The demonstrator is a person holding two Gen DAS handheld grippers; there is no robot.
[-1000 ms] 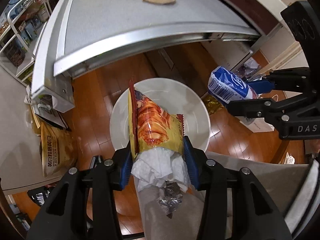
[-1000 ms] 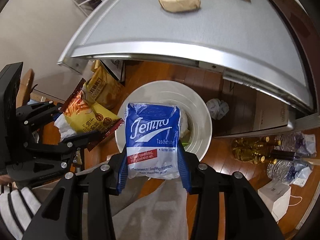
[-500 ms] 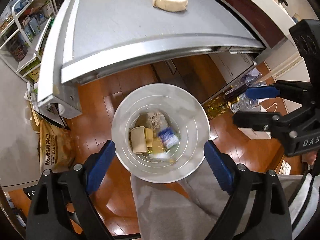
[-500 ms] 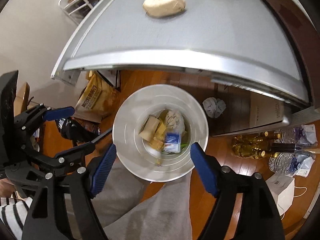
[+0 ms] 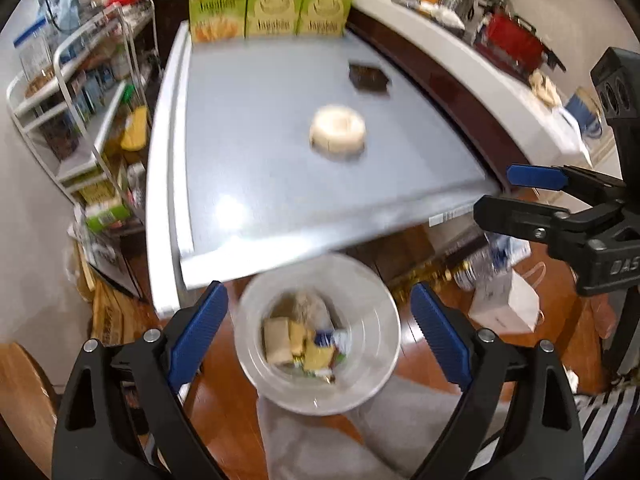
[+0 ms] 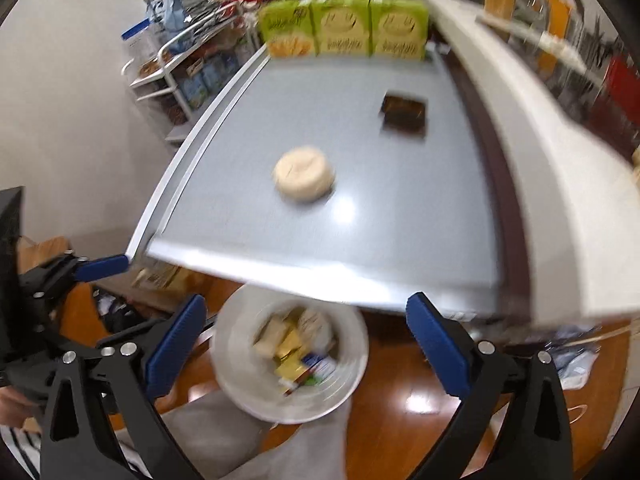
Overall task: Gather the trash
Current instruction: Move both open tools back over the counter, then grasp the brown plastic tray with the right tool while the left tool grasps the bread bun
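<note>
A white round bin (image 5: 372, 384) stands on the wood floor below the table edge; it holds several wrappers and packets (image 5: 308, 344). It also shows in the right wrist view (image 6: 236, 364). My left gripper (image 5: 318, 332) is open and empty above the bin. My right gripper (image 6: 306, 344) is open and empty above the bin too. On the grey table (image 5: 256, 128) lie a round beige bun-like item (image 5: 338, 132) and a small dark packet (image 5: 368, 78); both show in the right wrist view, the round item (image 6: 304, 174) and the packet (image 6: 404, 114).
Three green boxes (image 5: 270, 10) stand at the table's far end. A wire shelf rack (image 5: 72, 112) with goods is at the left. A white paper bag (image 5: 504, 304) and bottles sit on the floor at the right. A counter (image 6: 540, 128) runs along the right.
Both grippers opened and dropped the chip bag and the blue tissue pack into the bin. Both have since tilted up towards the table.
</note>
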